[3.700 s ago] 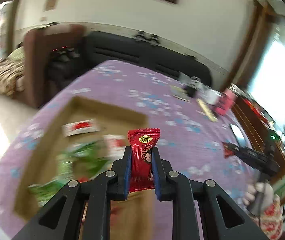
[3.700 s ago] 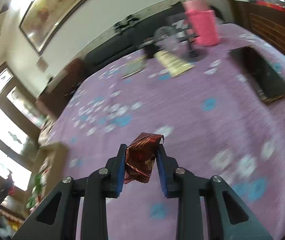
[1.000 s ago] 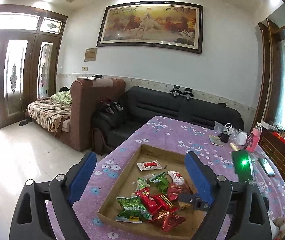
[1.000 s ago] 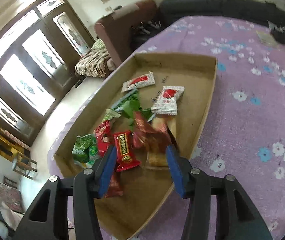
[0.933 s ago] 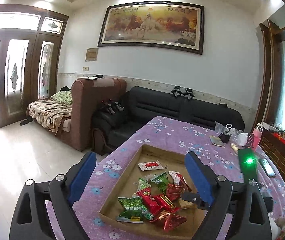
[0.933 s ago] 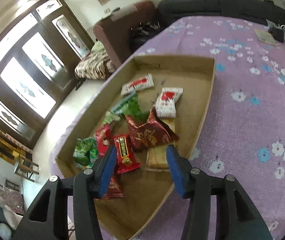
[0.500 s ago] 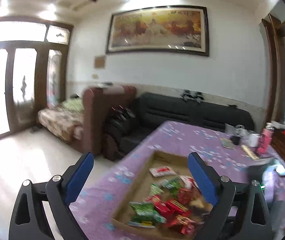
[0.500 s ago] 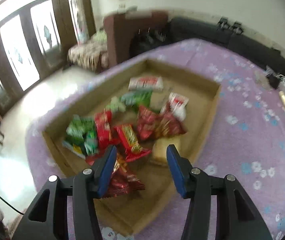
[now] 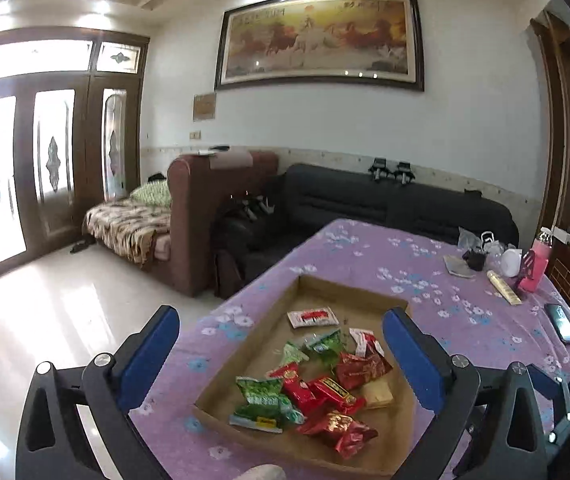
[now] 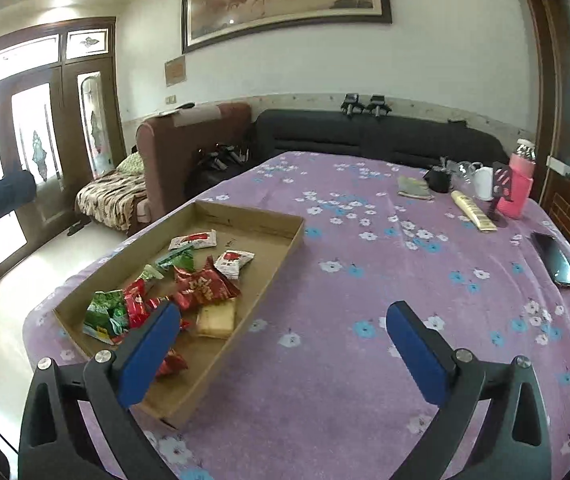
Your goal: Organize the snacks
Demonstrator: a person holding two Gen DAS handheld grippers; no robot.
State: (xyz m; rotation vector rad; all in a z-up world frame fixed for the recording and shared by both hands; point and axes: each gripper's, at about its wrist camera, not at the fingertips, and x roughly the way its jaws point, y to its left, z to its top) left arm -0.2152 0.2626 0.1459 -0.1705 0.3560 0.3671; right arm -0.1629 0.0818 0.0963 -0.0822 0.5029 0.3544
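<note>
a living room with a black leather sofa [image 9: 385,200], a brown armchair [image 9: 205,208] and a wide framed horse painting [image 9: 319,40] on the pale wall sits behind a tabletop draped in a purple cloth with small white and blue flowers [image 10: 385,280]. near its left edge lies a shallow brown cardboard tray [image 10: 285,240], and the snacks are gathered inside it: red foil packets [image 10: 201,284], green packets [image 10: 105,312], two white-and-red sachets [image 10: 195,239] and a pale biscuit pack [image 10: 217,318], heaped loosely toward the near end. at the far right corner stand a pink bottle [image 10: 521,188], a white cup [image 10: 484,184], a yellow tube [image 10: 473,206] and a dark phone [image 10: 555,260], none of them snacks as far as can be told.

the left gripper [image 9: 281,356] hovers high above the tray with its blue-padded fingers [image 9: 149,356] spread wide and nothing between them. the right gripper [image 10: 281,352] hangs over the cloth just beside the tray's right wall, its fingers [image 10: 417,354] equally wide apart and empty.

no loose snack shows on the open cloth in either view, so the collecting step looks finished or close to it. the next move likely calls for a scan of the tabletop for any stray packet; failing that, lowering one open gripper into the tray to straighten the overlapping pile, taking thin crinkly wrappers by an edge.
</note>
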